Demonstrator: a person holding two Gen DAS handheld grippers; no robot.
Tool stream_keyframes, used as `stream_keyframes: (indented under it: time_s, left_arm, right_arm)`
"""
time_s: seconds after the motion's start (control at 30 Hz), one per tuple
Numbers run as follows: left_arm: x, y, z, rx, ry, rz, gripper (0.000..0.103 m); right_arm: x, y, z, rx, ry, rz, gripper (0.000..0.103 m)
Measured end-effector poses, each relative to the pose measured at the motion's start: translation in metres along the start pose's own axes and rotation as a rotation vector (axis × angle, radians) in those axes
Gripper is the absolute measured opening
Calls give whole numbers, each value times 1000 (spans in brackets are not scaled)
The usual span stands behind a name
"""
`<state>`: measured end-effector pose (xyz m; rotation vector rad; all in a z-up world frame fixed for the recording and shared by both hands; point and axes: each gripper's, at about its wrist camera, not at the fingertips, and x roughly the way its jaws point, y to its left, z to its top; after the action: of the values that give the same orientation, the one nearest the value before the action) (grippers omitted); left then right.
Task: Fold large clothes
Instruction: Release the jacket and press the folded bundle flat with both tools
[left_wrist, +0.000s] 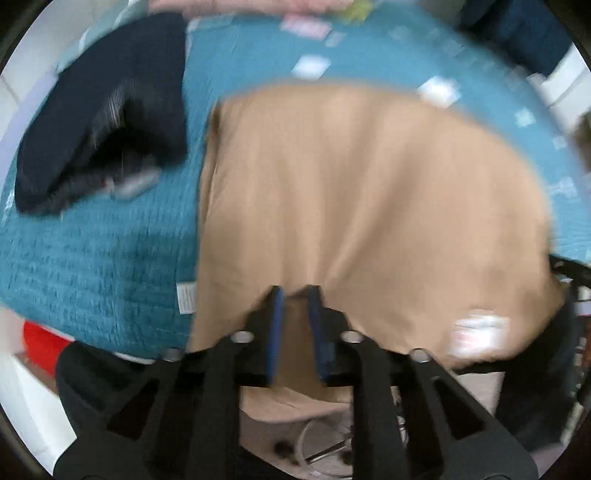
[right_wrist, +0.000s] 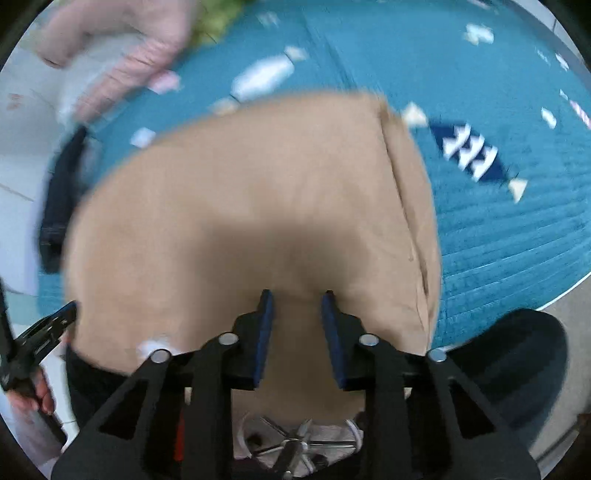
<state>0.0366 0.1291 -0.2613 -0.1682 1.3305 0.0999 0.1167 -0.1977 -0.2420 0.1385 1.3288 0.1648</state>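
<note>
A large tan garment (left_wrist: 369, 184) lies spread on a teal quilted bedspread (left_wrist: 92, 266), its near edge hanging over the bed's front. My left gripper (left_wrist: 295, 291) points steeply down at that edge, and its blue pads pinch a raised fold of the tan cloth. In the right wrist view the same tan garment (right_wrist: 258, 184) fills the middle. My right gripper (right_wrist: 296, 293) has its pads closed on a bunched bit of the near edge, with creases running out from the tips. Both views are motion-blurred.
A dark navy garment (left_wrist: 110, 122) lies crumpled at the bed's left. Pink clothing (right_wrist: 129, 55) sits at the far corner. A black chair seat (right_wrist: 517, 362) and a chair's star base (right_wrist: 291, 446) are below the bed edge. A hand (right_wrist: 33, 395) shows at the left.
</note>
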Motion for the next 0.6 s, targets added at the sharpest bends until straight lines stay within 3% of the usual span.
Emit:
stream_keyframes:
  time_s: [0.1,0.23,0.4,0.5,0.6]
  left_arm:
    - [12,7,6,-30,7,-28,9]
    - [-10,2,10,20,-6,5,10]
    - [-56,2,23,55,-106,-25,10]
    - [-63,4,41,54,-152,-30,10]
    - [-57,7,71,13,-179,-27,10]
  right_arm:
    - [14,-16,9,91,-4,75,12]
    - [-12,-8,14,52,-23,38,12]
    - [-49,-14,31,54,-113,78,17]
    - [-54,-15,55,48,-150,36,17]
    - [-48,-13,79,51,-162,59,17]
